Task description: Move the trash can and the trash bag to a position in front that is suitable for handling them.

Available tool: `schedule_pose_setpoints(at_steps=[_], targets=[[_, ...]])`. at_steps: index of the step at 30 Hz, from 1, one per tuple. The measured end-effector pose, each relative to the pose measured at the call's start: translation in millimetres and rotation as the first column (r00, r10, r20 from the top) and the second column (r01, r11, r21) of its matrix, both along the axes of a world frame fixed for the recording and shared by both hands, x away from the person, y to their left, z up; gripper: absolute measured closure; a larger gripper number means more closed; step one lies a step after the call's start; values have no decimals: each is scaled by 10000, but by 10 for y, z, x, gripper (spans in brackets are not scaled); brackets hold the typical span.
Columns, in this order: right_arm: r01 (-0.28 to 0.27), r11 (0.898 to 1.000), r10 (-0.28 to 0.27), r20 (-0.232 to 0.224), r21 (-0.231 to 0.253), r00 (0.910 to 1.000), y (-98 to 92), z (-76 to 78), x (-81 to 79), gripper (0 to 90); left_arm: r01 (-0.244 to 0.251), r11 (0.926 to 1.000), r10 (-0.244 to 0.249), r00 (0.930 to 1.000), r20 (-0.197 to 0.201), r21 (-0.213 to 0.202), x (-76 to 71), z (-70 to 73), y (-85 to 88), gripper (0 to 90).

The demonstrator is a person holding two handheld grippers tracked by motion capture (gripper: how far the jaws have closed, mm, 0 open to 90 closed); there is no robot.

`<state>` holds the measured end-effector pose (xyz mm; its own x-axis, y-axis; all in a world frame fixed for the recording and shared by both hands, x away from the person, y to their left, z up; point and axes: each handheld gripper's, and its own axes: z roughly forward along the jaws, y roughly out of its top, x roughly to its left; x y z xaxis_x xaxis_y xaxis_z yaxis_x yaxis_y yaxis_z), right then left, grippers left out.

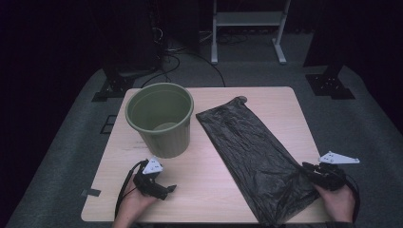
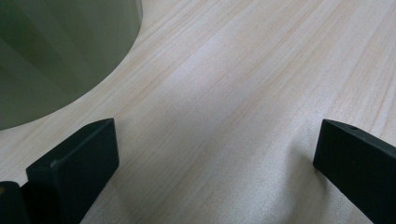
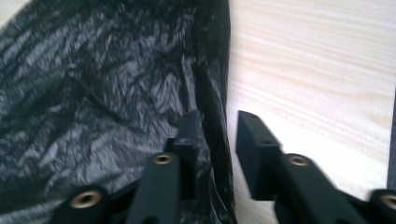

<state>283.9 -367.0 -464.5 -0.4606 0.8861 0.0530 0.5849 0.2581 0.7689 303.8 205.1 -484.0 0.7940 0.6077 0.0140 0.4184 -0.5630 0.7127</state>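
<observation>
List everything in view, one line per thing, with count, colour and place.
bin: one, olive green, upright, far left part of the table
bag: one, black plastic, flat, lying diagonally across the right half
table: one, light wood, on grey carpet
white frame: one, on the floor beyond the table
left gripper: one, black, jaws wide apart over bare wood beside the bin
right gripper: one, black, jaws slightly apart astride the bag's edge

My left gripper [image 1: 164, 189] rests low, fingers [image 2: 74, 163] spread wide; my right gripper [image 3: 217, 140] holds its fingers partly apart.
</observation>
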Motion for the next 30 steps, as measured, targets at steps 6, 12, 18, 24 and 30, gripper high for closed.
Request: schedule_pose_setpoints(at_steps=[6, 12, 18, 24, 30], targets=[[-370, 9993, 368, 150, 90, 9992, 152, 63, 70, 539, 0, 10000, 0, 10000, 0, 5, 0, 0, 0, 0], [-496, 9988, 496, 25, -4, 9988, 319, 111, 134, 310, 3, 10000, -3, 10000, -7, 10, 0, 1, 0, 0], [-1049, 9944, 1049, 99, 93, 9944, 528, 160, 211, 170, 2, 10000, -2, 10000, 3, 4, 0, 0, 0, 0], [-1608, 9869, 1607, 65, 155, 9870, 786, 115, 297, 19, 0, 10000, 0, 10000, 2, 2, 0, 0, 0, 0], [-2000, 9798, 1999, 225, 33, 9796, 1015, 105, 370, 9, -1, 10000, 1, 10000, 4, -4, 0, -1, 0, 0]])
